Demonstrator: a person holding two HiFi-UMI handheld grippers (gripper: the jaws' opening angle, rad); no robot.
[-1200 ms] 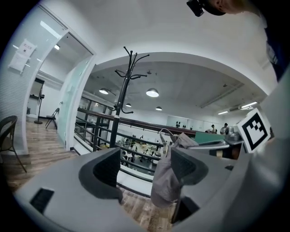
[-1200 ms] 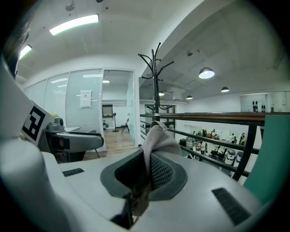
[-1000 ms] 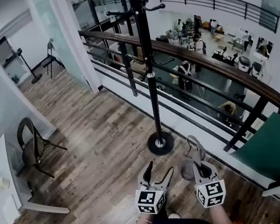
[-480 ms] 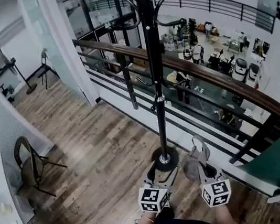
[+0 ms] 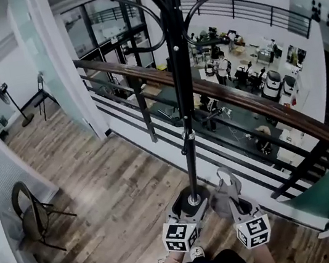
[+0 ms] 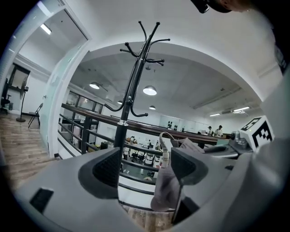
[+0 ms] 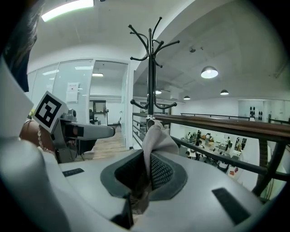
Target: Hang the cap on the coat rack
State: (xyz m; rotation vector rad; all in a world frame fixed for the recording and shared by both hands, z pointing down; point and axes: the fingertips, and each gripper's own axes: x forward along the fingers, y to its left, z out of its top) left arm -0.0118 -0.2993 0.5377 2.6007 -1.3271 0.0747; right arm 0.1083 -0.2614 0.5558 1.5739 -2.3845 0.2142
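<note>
cap [image 7: 157, 138] pinched in right tongs [image 7: 146, 171]

wood plank floor [image 5: 105, 187]; curved dark railing [image 5: 253, 104]; black chair [image 5: 28, 213] left; round ceiling lamps [image 6: 149, 90] lit

Grey cap [image 5: 221, 194] beside black coat rack [image 5: 182, 93]

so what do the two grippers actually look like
Both the left gripper and right gripper have smooth light grey plastic bodies, with dark textured pads lining the jaws. Each carries a white cube printed with black square markers.
</note>
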